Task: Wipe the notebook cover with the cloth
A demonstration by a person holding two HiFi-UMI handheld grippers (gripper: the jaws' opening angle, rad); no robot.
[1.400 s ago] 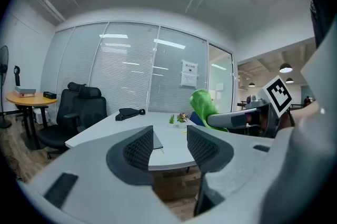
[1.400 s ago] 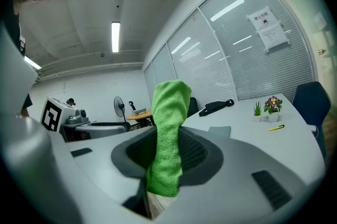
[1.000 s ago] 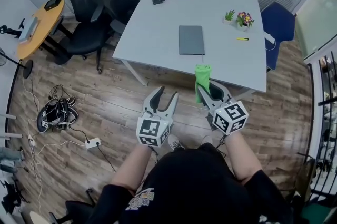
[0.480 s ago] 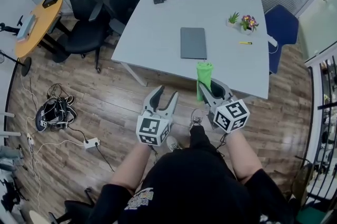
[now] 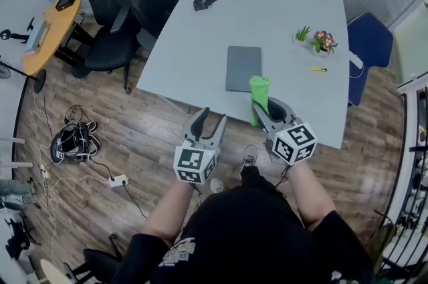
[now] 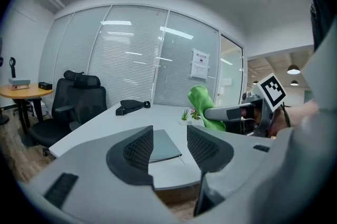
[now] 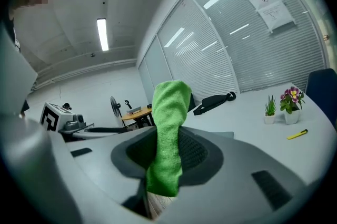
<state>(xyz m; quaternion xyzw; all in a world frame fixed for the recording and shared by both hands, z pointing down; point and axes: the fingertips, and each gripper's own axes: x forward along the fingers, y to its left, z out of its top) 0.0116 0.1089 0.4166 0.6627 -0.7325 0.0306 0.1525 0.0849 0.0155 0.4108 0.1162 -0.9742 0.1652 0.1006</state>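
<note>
Person stepped fwd, so R claw (image 5: 263, 112) w/ cloth (image 5: 258, 93) now over table (image 5: 194, 42) edge, just beside notebook (image 5: 243, 67)

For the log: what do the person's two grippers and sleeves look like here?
Both the left gripper and right gripper are light grey plastic, with curved tongs lined by dark ribbed pads. Each carries a white cube printed with black square markers. The person wears a black short-sleeved T-shirt.
</note>
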